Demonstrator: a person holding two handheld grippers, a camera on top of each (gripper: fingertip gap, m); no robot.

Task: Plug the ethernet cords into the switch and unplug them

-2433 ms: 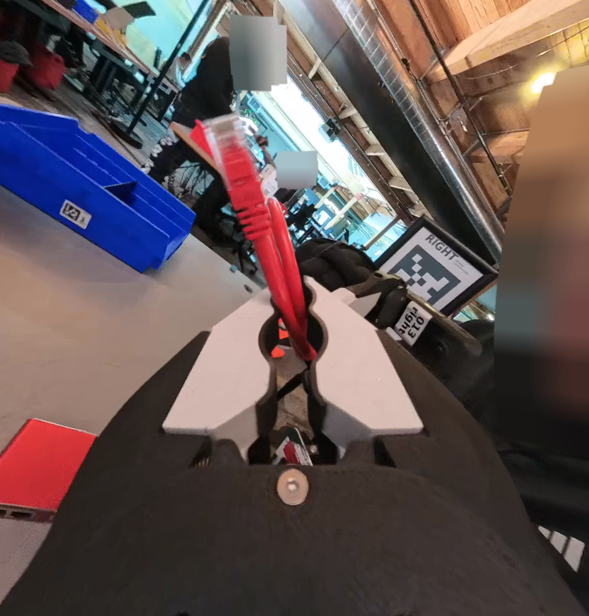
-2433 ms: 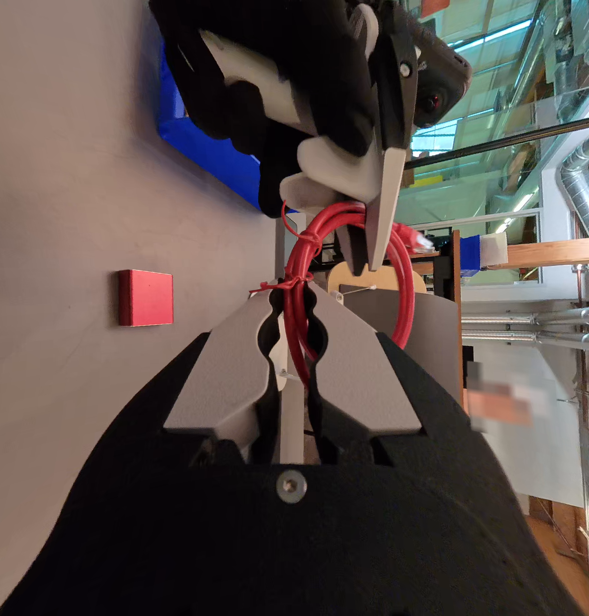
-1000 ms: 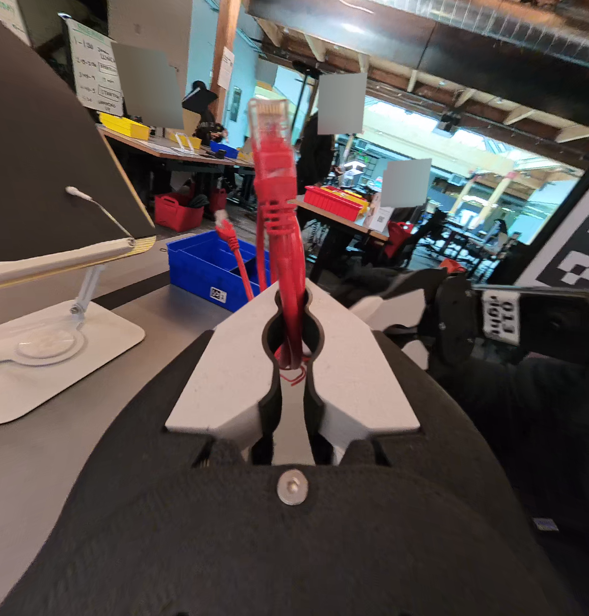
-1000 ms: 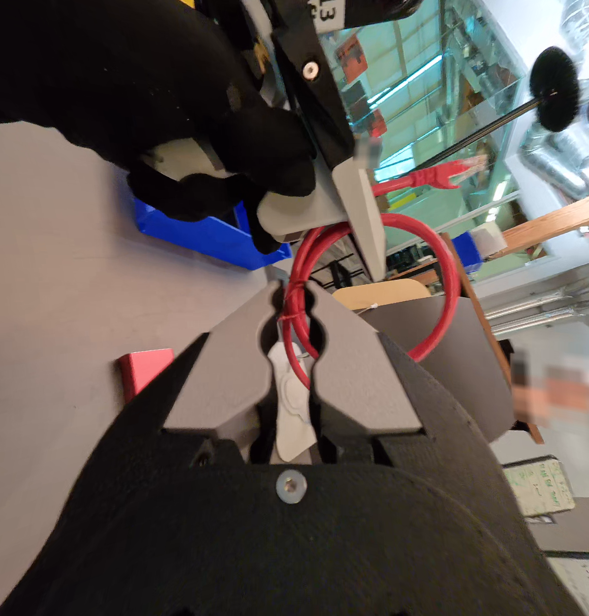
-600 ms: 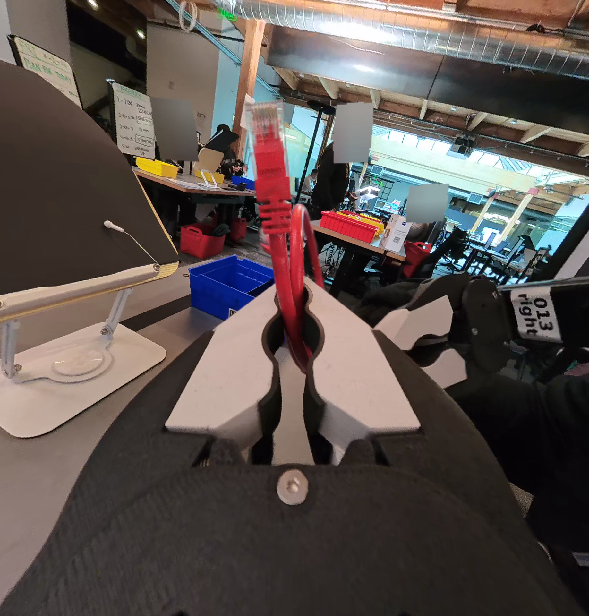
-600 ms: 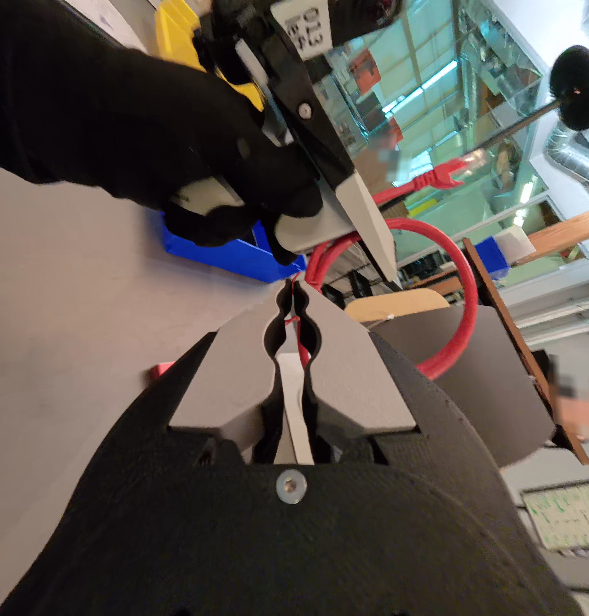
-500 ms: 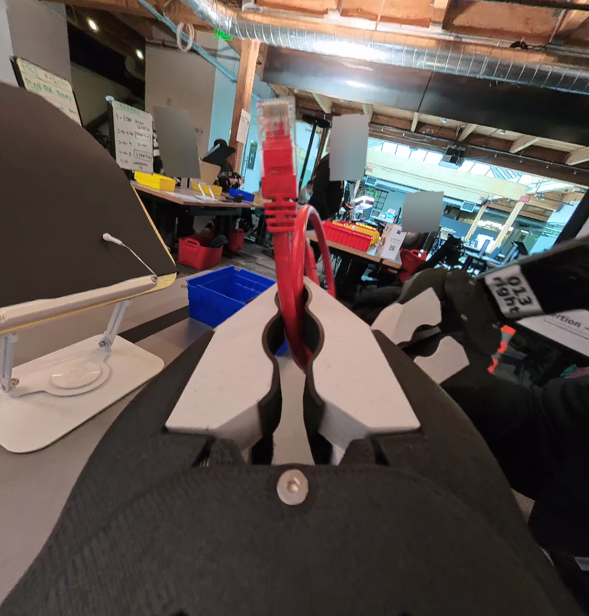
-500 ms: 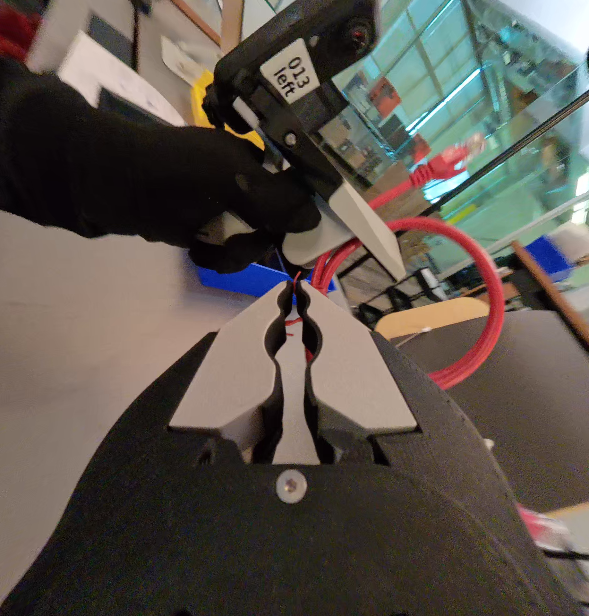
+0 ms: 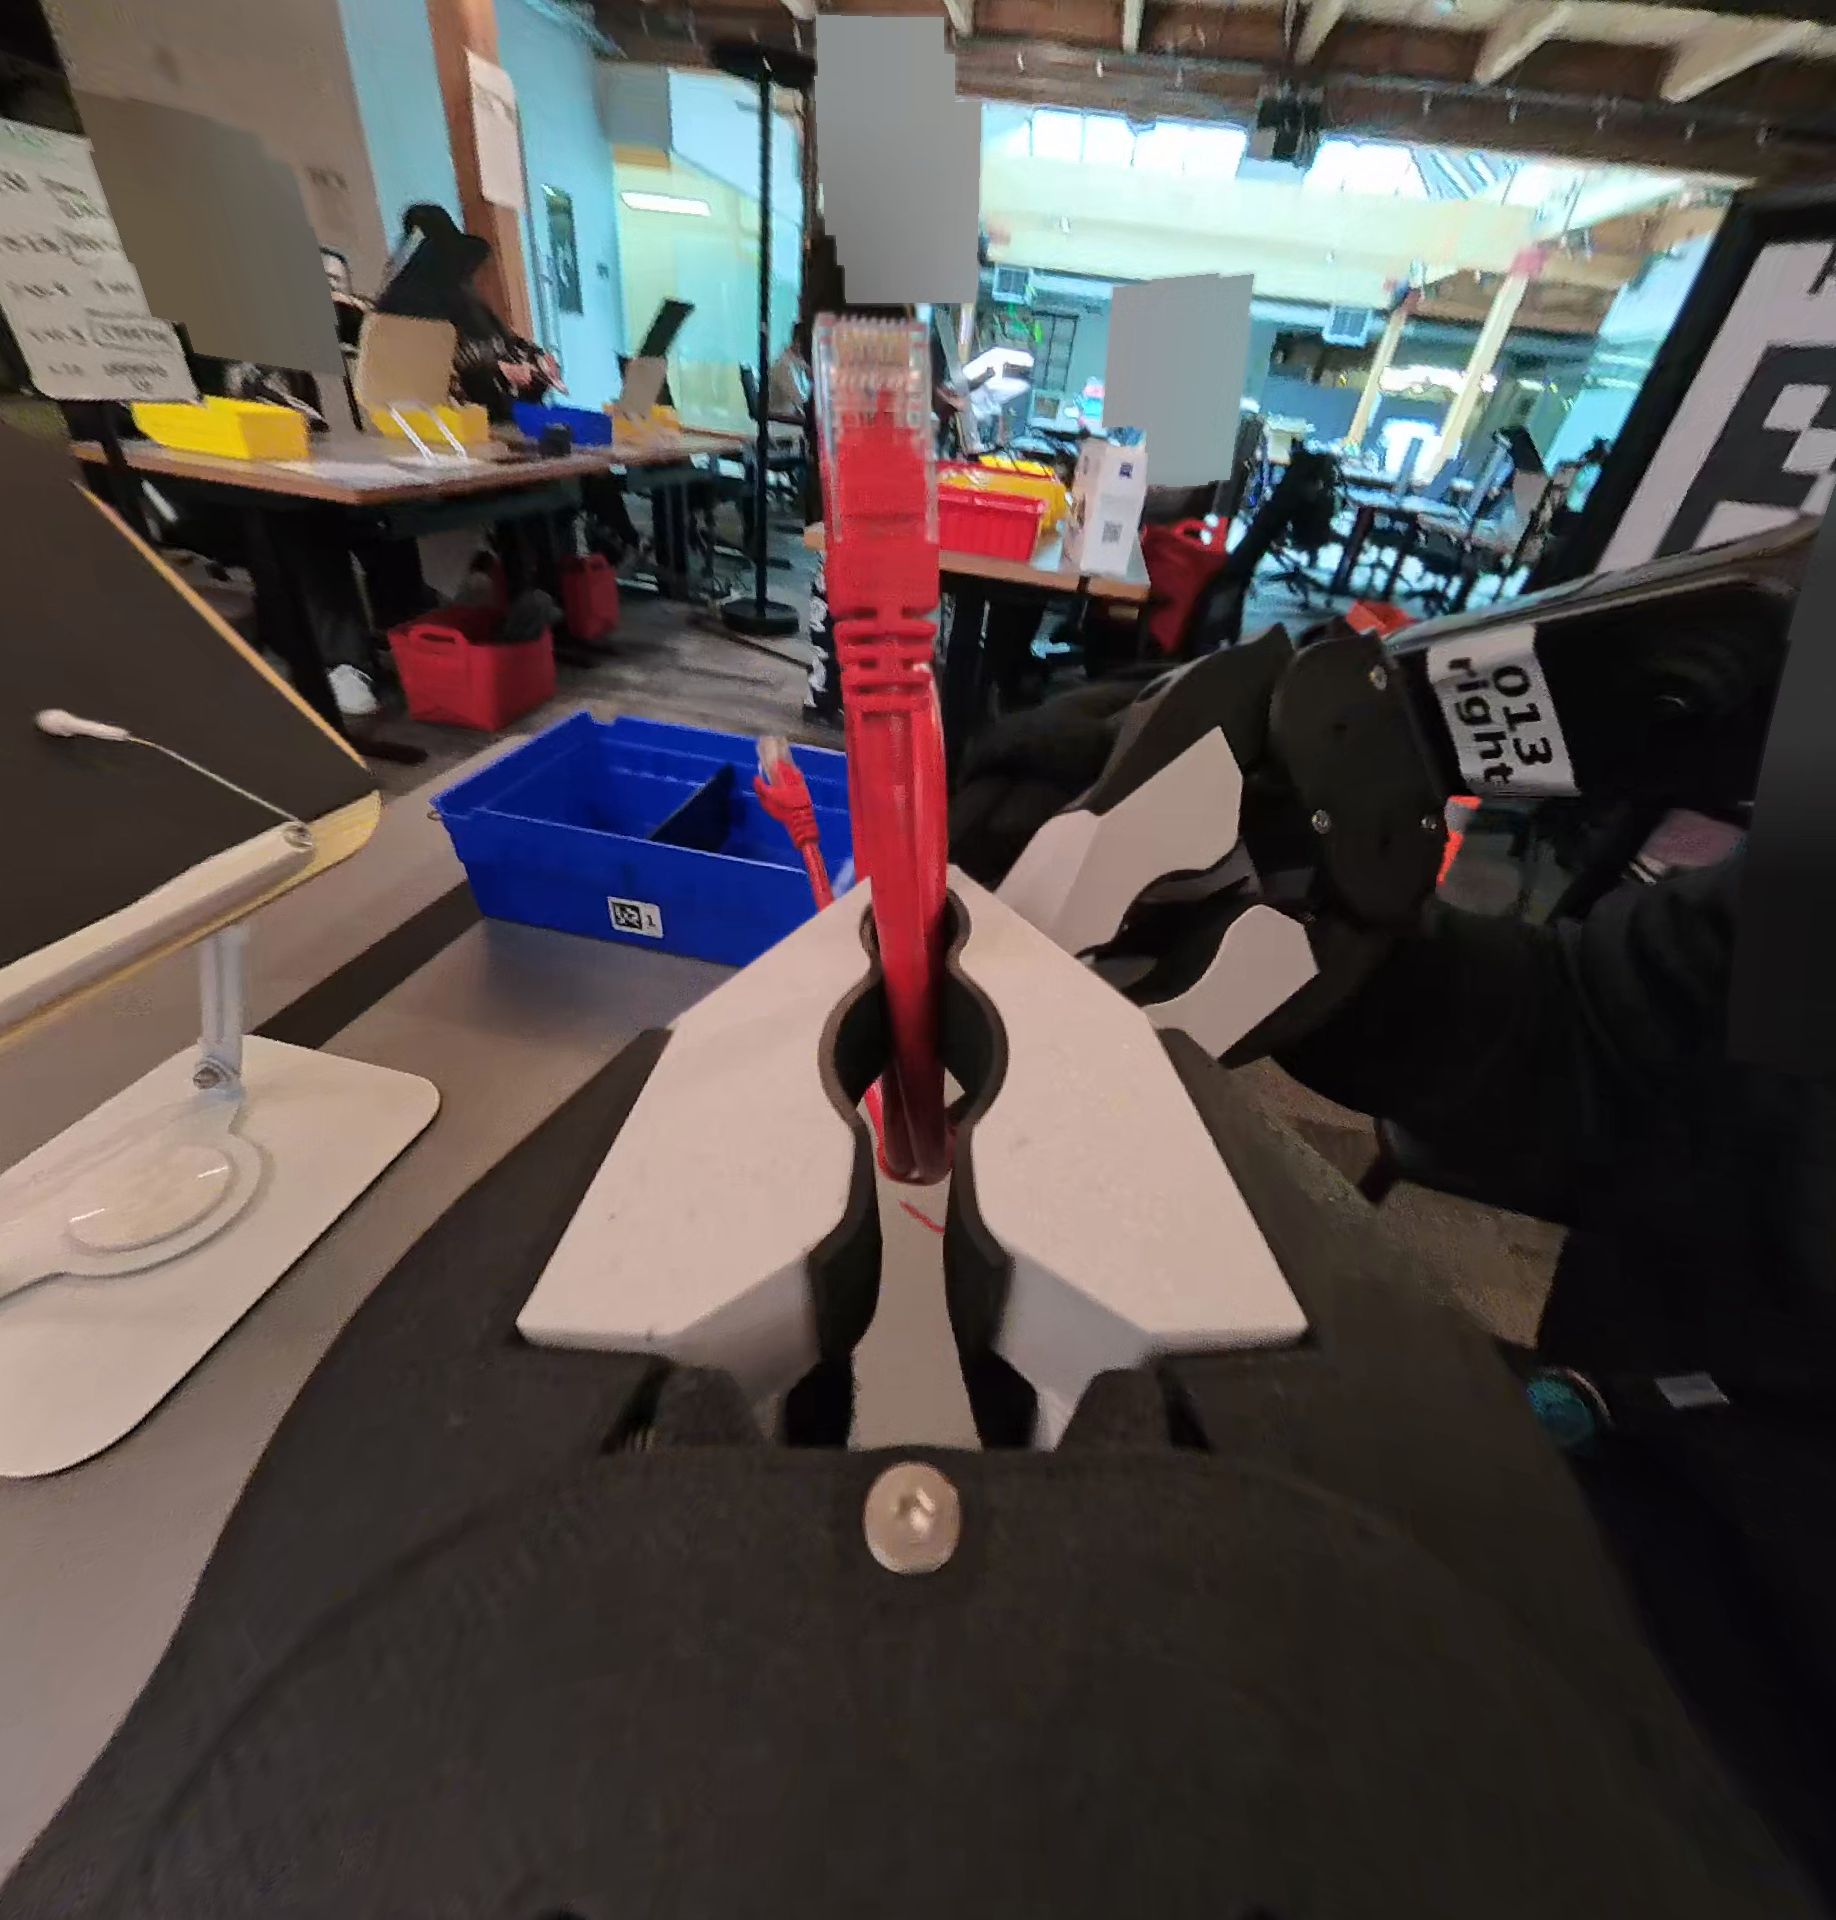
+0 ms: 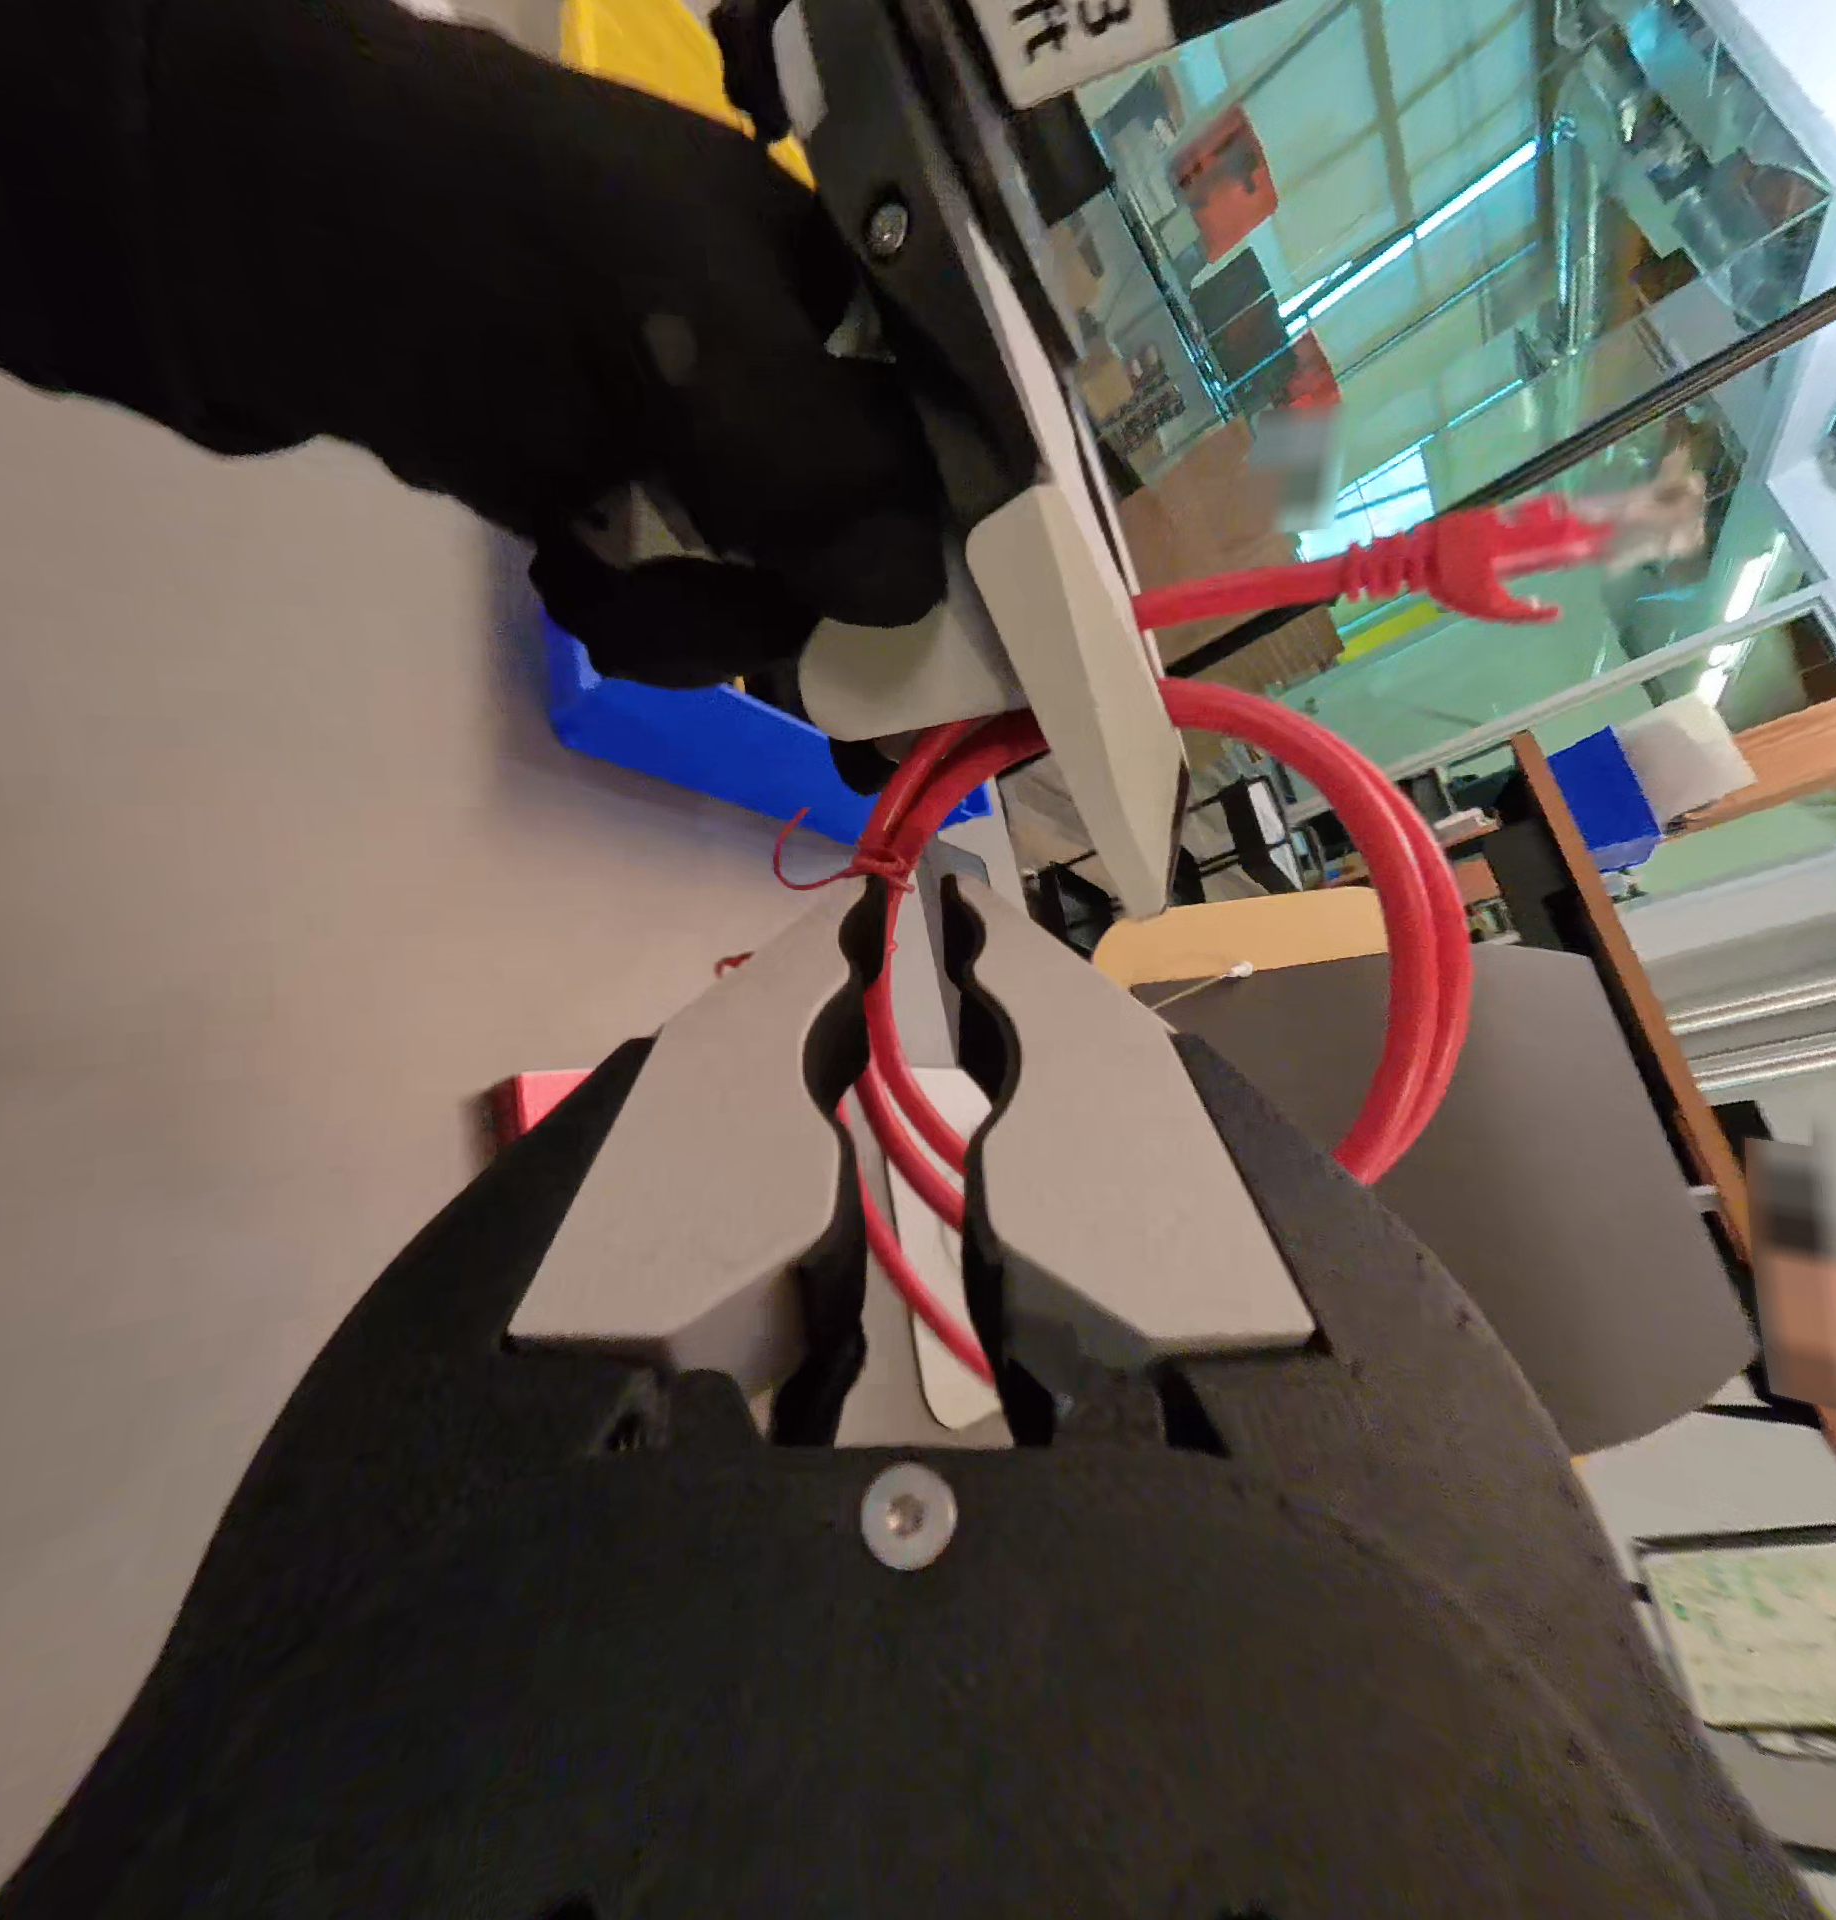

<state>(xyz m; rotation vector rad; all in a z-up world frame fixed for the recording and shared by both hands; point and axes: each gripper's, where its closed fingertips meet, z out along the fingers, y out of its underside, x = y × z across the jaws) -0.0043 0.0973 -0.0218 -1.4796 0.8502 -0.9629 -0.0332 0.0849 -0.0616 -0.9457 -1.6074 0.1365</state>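
**Red cord held up above the bench**

The left gripper (image 9: 912, 935) is squeezed tight on the coiled red ethernet cord (image 9: 886, 665), whose clear plug points up. The right gripper (image 10: 912, 894) has its fingers a little apart, with cord loops running between them. A blue bin (image 9: 623, 831) sits at the bench's far edge.

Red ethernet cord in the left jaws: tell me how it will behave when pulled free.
The red ethernet cord probably springs back rather than flops: its plug end stands upright above the left gripper. A thin twist tie binds its loops, so they likely move as one bundle, and look light.
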